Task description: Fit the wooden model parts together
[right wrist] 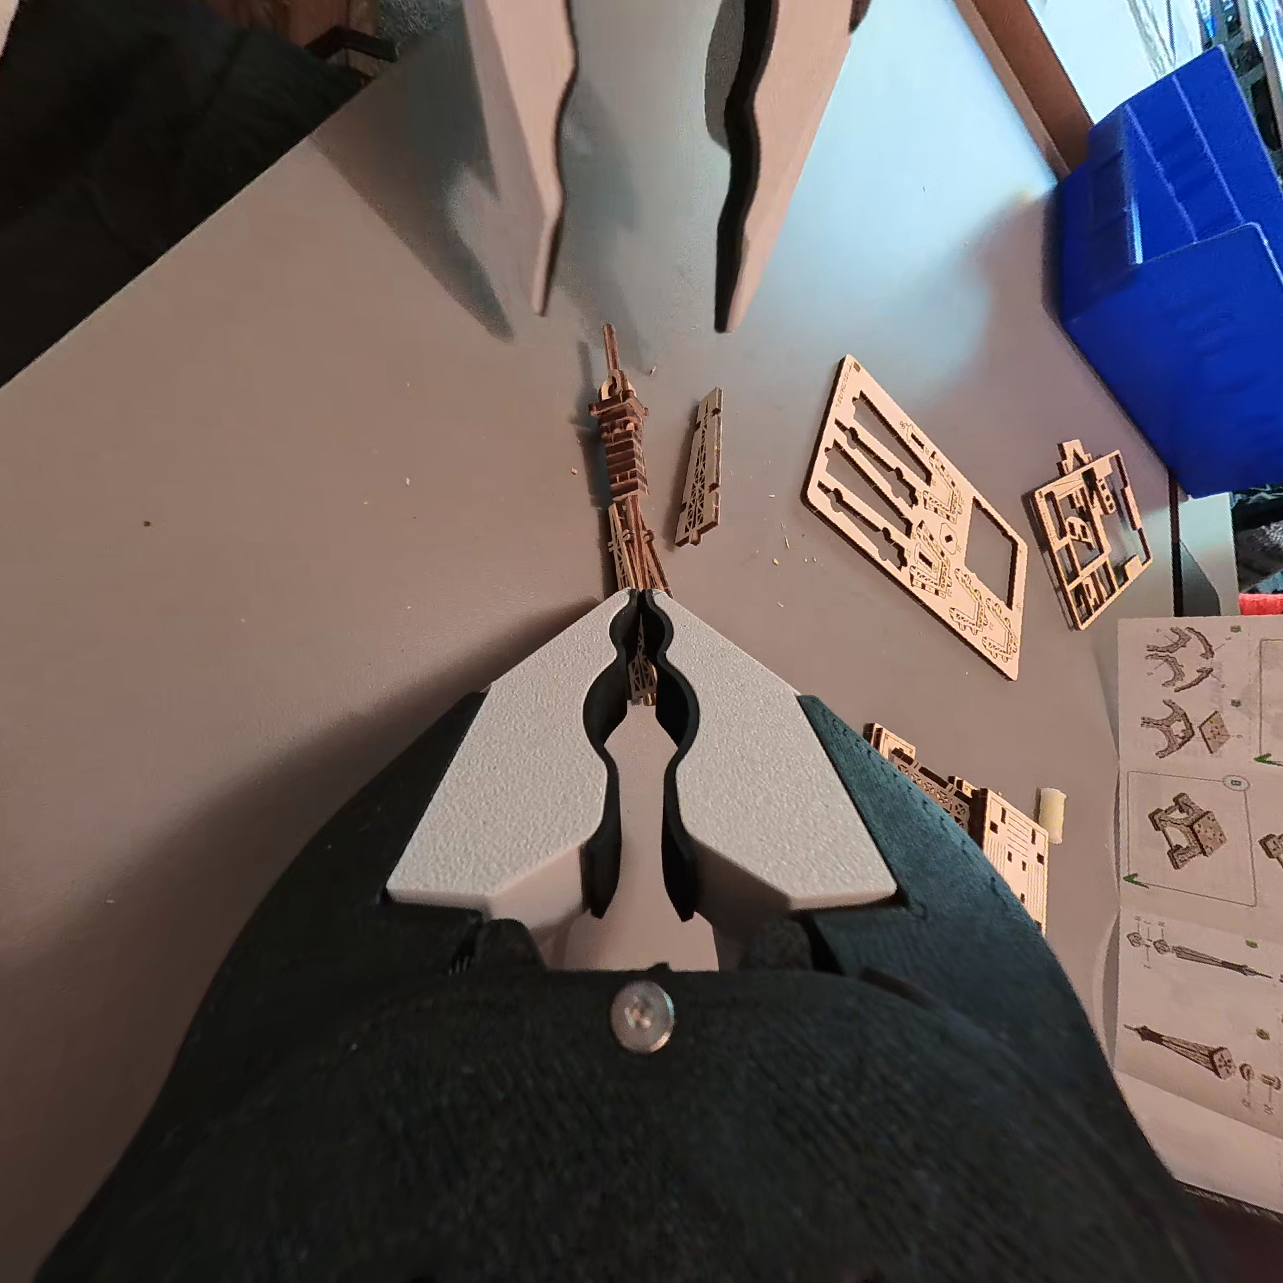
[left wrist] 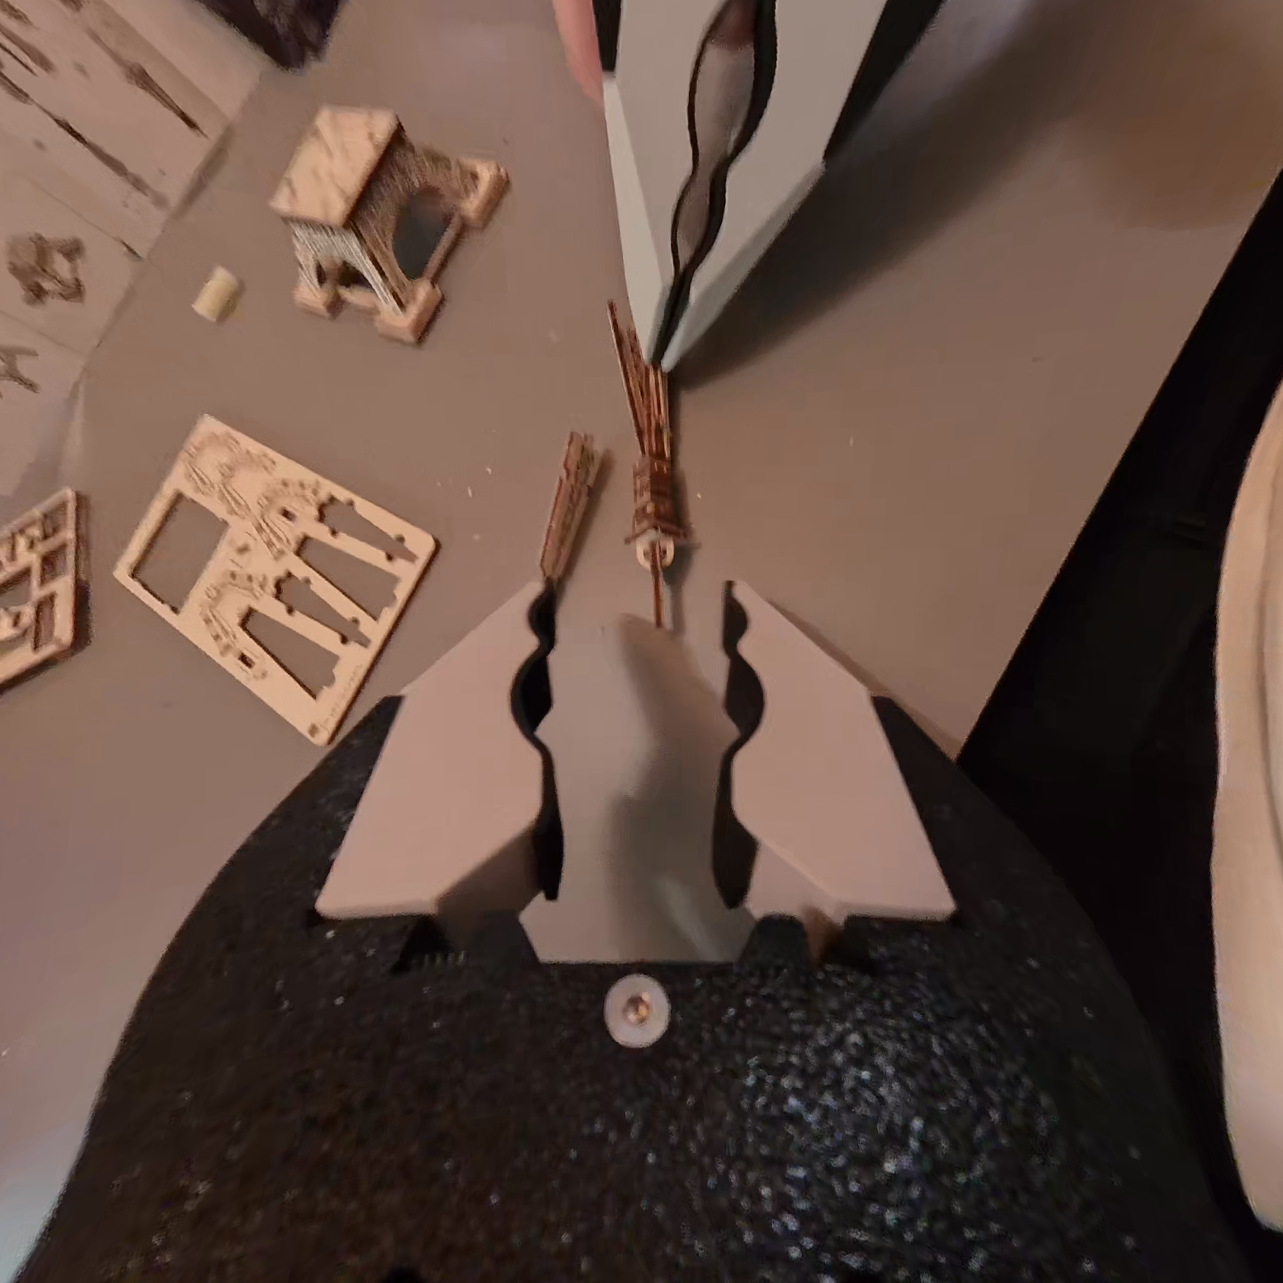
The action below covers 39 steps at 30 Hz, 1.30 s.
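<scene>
My right gripper (right wrist: 639, 596) is shut on the wide lower end of a slim wooden lattice tower (right wrist: 623, 458), held low over the grey table. The tower's spire points at my left gripper (left wrist: 639, 590), which is open and empty. In the left wrist view the spire tip of the tower (left wrist: 655, 500) reaches just between the left fingertips. A flat wooden lattice panel (left wrist: 573, 507) lies on the table beside the tower, by my left finger; it also shows in the right wrist view (right wrist: 701, 479). The right gripper (left wrist: 659, 354) shows at the top of the left wrist view, and the left gripper (right wrist: 635, 312) at the top of the right wrist view.
A square wooden base model (left wrist: 389, 222) stands farther left with a small pale cylinder (left wrist: 216, 293) by it. A punched-out wooden sheet (left wrist: 271, 576) and a sheet fragment (right wrist: 1083, 527) lie flat. Instruction pages (right wrist: 1201, 833) and a blue bin (right wrist: 1180, 278) sit at the table's side. Left tips to right tips: about 8 cm.
</scene>
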Tool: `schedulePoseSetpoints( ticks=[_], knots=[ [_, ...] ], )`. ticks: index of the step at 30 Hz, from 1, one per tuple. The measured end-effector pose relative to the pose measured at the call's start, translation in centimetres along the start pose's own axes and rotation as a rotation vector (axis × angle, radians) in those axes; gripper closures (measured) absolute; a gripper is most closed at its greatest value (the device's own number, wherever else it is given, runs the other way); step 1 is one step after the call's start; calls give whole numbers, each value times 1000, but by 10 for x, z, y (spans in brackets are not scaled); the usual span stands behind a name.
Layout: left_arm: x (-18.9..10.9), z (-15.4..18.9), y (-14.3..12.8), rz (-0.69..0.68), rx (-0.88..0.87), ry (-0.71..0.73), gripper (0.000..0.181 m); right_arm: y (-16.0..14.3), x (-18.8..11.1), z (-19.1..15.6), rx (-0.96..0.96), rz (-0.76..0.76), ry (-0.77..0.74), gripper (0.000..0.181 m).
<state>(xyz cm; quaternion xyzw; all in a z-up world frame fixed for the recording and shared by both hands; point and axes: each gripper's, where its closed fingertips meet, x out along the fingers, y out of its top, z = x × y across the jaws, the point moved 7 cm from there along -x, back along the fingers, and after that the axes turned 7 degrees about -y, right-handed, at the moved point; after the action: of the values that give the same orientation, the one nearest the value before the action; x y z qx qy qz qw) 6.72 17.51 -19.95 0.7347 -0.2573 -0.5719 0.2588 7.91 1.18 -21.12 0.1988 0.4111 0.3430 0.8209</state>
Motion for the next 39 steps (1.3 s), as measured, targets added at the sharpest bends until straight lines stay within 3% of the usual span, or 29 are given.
schedulePoseSetpoints(
  ticks=[1, 3, 6, 12, 25, 31, 34, 39],
  knots=[
    [-1, -1, 6, 51, 7, 14, 148, 0, 0, 0, -3, 0, -1, 181],
    [0, -1, 18, 133, 24, 30, 163, 1, 1, 0, 0, 3, 4, 181],
    [12, 0, 23, 107, 45, 19, 178, 2, 2, -1, 1, 8, 5, 181],
    [30, -6, 19, 37, 24, -4, 180, 2, 2, -1, 9, 11, 5, 181],
    [33, -11, 23, -12, -24, -119, 181, 2, 4, -1, 20, 26, 14, 181],
    [26, -16, 29, 46, -29, -79, 180, -1, -15, 19, 127, 115, -75, 148],
    [28, -16, 23, 10, -50, -89, 171, -7, -14, 21, 154, 95, -71, 144],
    [34, -11, 21, -18, -28, -84, 179, -11, 3, 16, 135, 12, -17, 141]
  ],
)
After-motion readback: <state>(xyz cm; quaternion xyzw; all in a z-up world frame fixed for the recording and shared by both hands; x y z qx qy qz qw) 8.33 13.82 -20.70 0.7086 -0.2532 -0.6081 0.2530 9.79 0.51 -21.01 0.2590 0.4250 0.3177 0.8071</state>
